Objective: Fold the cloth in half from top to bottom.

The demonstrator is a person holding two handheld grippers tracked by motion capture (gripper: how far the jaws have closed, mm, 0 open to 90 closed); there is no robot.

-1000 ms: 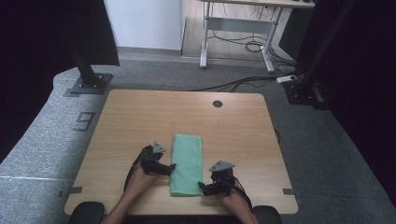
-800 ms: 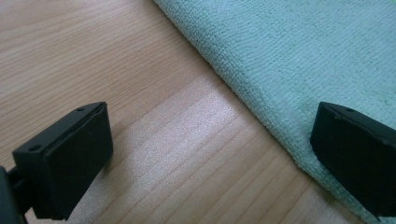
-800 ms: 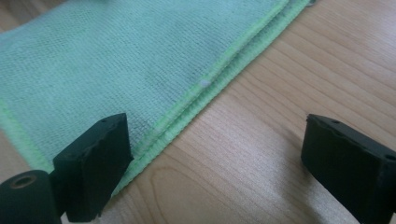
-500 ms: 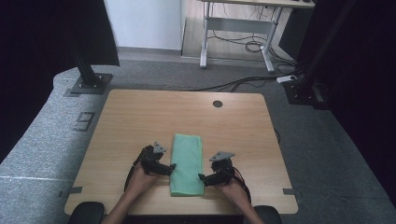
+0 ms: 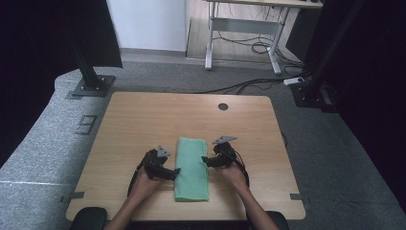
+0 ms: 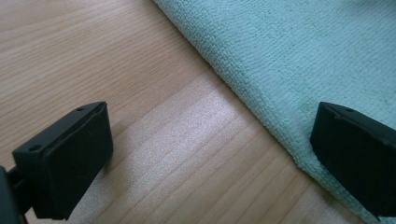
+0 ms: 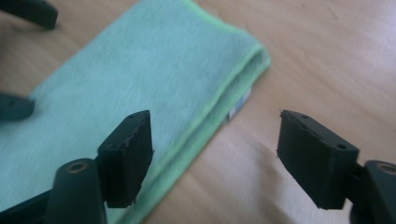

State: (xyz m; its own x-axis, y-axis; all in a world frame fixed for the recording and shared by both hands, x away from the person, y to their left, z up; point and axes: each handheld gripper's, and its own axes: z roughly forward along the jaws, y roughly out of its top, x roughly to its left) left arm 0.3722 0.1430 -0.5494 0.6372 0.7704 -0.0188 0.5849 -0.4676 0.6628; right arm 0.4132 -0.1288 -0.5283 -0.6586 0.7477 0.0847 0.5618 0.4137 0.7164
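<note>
The right gripper point(image 5: 207, 160) has its jaws apart, just narrowing, astride the long right edge of a folded green cloth point(image 5: 192, 168), gripping nothing. The left gripper point(image 5: 175, 171) is wide open, one jaw over the cloth's left edge, one over bare table point(image 5: 143, 115). Both seem poised to pinch opposite edges, likely for another fold; the cloth lies flat near the table's front.

We see the right gripper point(image 7: 215, 158) at bottom of frame, jaws apart w/ nothing clamped; they've just been closing. Left jaw sits over the green cloth point(image 7: 140, 88), right jaw over bare table point(image 7: 327, 60). Cloth runs diagonally from lower left to top centre, folded edge w/ small tag mid-frame. Other gripper point(image 7: 18, 60) shows dark at upper left edge.
</note>
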